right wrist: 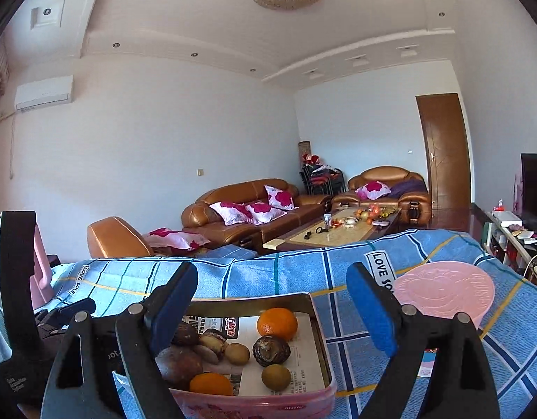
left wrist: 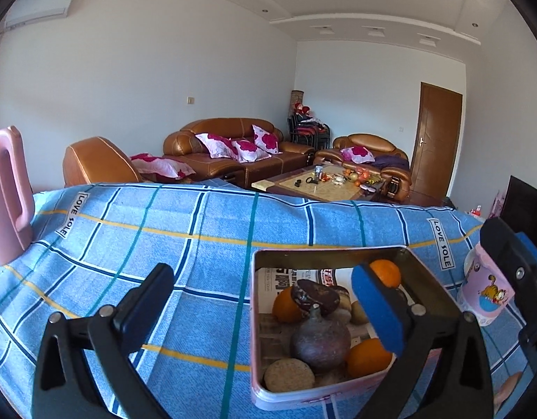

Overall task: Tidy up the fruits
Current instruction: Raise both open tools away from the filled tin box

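A pink tin box (left wrist: 258,366) (right wrist: 320,317) lined with newspaper sits on the blue plaid cloth. It holds oranges (left wrist: 385,272) (right wrist: 277,323), a brown pomegranate (left wrist: 320,344), kiwis (right wrist: 276,377) and other brown fruits (right wrist: 271,350). My left gripper (left wrist: 265,303) is open and empty, its right finger over the box's middle, its left finger over bare cloth. My right gripper (right wrist: 271,300) is open and empty, hovering over the box's near side. The left gripper also shows at the left of the right wrist view (right wrist: 20,279).
A pink jug (left wrist: 8,195) stands at the table's left. A pink cartoon cup (left wrist: 485,289) with a pink lid (right wrist: 444,291) stands right of the box. Beyond the table are brown sofas (left wrist: 233,150) and a coffee table (left wrist: 320,185).
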The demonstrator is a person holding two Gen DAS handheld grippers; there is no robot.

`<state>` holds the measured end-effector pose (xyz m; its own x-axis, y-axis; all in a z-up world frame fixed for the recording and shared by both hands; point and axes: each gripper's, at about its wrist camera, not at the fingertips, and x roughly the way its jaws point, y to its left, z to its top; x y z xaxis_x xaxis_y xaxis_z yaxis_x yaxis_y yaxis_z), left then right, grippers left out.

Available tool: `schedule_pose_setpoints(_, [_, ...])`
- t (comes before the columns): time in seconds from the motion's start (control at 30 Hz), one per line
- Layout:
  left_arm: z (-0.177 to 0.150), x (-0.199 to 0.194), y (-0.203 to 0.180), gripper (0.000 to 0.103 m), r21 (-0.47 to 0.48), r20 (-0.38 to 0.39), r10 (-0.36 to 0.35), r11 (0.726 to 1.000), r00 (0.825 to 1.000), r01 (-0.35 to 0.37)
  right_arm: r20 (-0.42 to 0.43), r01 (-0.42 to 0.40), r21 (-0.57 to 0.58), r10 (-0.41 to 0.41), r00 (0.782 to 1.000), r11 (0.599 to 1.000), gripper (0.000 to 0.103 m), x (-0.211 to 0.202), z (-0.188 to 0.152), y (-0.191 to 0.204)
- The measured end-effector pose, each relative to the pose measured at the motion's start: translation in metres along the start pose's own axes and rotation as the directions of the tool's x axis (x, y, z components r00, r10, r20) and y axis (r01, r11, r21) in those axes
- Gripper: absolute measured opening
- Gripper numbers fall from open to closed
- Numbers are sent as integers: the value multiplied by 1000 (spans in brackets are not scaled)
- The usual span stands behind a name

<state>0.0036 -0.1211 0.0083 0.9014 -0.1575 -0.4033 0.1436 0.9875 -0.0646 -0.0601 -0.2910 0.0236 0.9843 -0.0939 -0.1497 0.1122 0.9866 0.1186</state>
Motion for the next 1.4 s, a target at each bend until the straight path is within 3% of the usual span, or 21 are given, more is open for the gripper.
schedule_pose_setpoints(0.23, [-4, -23, -4, 103, 74, 66, 27, 997, 997, -32, 41, 49, -27, -48, 998, 998, 88, -21, 0, 6])
schedule_pose_setpoints(0.57, [-13, -44, -1, 103, 72, 94, 26, 997, 995, -33, 71, 105, -47, -101, 992, 993, 89, -47, -4, 10])
schedule_pose_setpoints(0.97, [-17, -47, -3, 103, 69, 82, 29, 997, 996, -35, 117, 157, -34, -152, 981, 987, 92, -63, -5, 11])
schedule_pose_setpoints(1.4, [-17, -47, -6, 103, 77, 75, 29, 996, 997, -35, 103, 161, -37, -156, 982, 986, 93, -60, -5, 12])
